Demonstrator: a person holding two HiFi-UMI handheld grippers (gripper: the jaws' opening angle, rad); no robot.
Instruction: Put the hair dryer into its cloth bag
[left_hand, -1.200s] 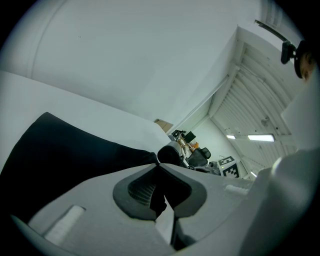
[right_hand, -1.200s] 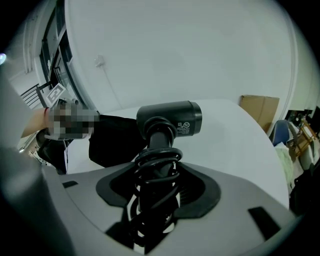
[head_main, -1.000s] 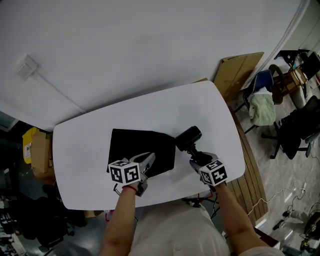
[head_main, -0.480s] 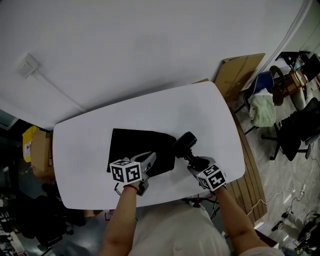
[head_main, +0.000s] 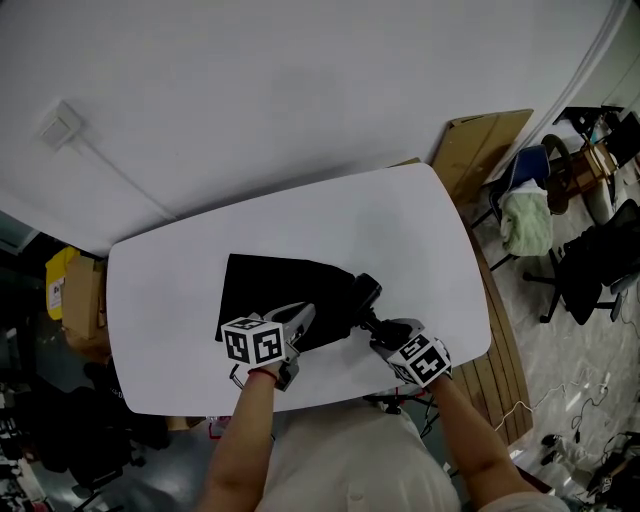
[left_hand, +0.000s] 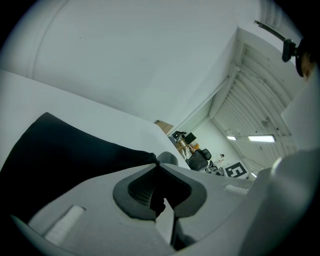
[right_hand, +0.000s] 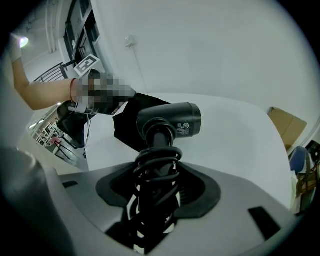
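Observation:
A black hair dryer (head_main: 361, 296) (right_hand: 170, 120) hangs over the white table (head_main: 400, 220) with its barrel at the right edge of the black cloth bag (head_main: 280, 295) (left_hand: 60, 150). My right gripper (head_main: 385, 328) (right_hand: 157, 187) is shut on the dryer's handle, where the black cord is coiled. My left gripper (head_main: 300, 322) (left_hand: 159, 187) is shut on the bag's near right edge and pinches the cloth. The bag lies flat on the table, left of the dryer.
The table's rounded front edge (head_main: 300, 400) runs just under both hands. Right of the table stand a cardboard sheet (head_main: 475, 145), office chairs (head_main: 590, 260) and a chair with pale cloth (head_main: 525, 220). Yellow and brown boxes (head_main: 70, 300) sit at the left.
My right gripper has carried the hair dryer leftwards, and its barrel now reaches the bag's right edge. The left gripper and the bag have stayed put.

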